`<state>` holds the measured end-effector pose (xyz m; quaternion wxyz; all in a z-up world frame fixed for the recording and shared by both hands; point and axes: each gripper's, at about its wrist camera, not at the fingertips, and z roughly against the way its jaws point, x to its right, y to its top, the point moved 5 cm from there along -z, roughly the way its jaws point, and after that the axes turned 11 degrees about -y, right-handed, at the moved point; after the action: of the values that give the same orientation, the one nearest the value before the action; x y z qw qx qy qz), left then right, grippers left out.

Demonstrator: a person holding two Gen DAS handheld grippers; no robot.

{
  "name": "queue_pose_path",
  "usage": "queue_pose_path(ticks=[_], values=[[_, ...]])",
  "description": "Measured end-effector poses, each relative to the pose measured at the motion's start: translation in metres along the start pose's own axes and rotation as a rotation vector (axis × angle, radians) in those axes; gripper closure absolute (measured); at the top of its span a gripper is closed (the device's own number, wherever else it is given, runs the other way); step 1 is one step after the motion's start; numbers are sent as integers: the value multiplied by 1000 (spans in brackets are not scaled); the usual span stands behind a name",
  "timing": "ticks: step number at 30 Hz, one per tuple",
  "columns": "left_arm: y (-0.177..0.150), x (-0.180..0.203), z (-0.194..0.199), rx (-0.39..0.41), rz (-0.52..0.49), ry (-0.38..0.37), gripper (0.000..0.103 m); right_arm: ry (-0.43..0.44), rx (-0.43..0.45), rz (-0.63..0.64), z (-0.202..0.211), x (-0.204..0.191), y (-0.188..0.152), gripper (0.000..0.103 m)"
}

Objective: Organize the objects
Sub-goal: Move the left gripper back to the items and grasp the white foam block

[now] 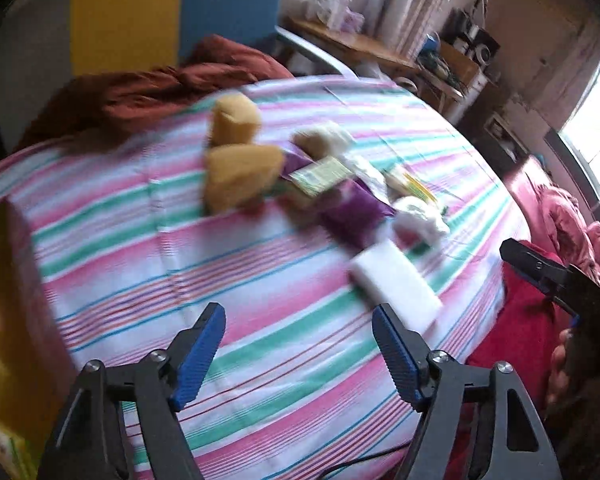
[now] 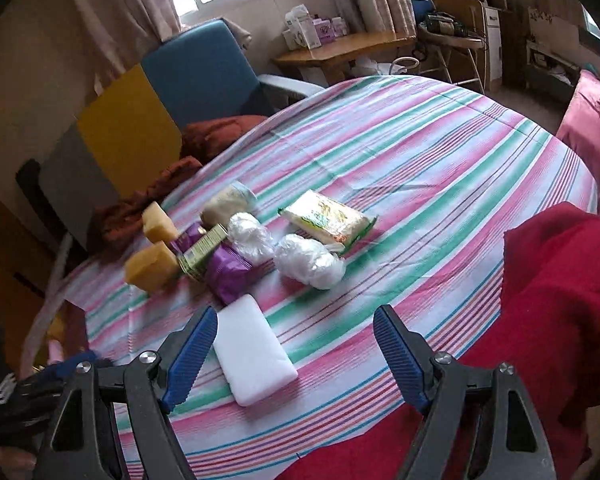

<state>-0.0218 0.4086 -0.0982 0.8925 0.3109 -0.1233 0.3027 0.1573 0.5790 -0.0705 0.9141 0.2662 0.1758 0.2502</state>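
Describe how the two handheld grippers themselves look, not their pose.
Both match. The left gripper and right gripper have black skeletal frames with triangular cutouts, silver pivot bolts, and ribbed blue finger pads. A thin black cable trails beneath the left one.

The left wrist camera is looking forward between its own blue-padded fingers (image 1: 204,356), hovering low over the striped pink, green and white cloth-covered desk (image 1: 260,320) and facing across it toward a blue and yellow upholstered chair back (image 1: 172,16); it's blurring badly. The right wrist camera is sitting a touch higher, peering down over its blue-padded fingers (image 2: 396,356) at the same striped desk (image 2: 420,152). Both views are sharing the flat white rectangular foam block (image 1: 396,284) (image 2: 254,356) close in, the two yellow sponge chunks (image 1: 240,178) (image 2: 150,266), and the chair (image 2: 196,72).
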Motion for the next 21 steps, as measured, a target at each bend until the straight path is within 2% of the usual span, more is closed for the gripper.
queue_pose_path(ticks=[8,12,15,17,19,21], values=[[12,44,-71,-136,14,-80,29,61,15,-5,0,-3,2,21],[16,53,-99,-189,67,-92,27,103,41,-31,5,1,2,21],[19,55,-118,-210,115,-79,22,126,51,-41,6,1,3,21],[22,58,-123,-194,113,-59,15,130,48,-38,6,0,3,21],[24,62,-127,-190,92,-42,15,139,42,-35,4,0,3,21],[22,63,-129,-191,50,-27,20,134,38,-31,4,-1,2,21]])
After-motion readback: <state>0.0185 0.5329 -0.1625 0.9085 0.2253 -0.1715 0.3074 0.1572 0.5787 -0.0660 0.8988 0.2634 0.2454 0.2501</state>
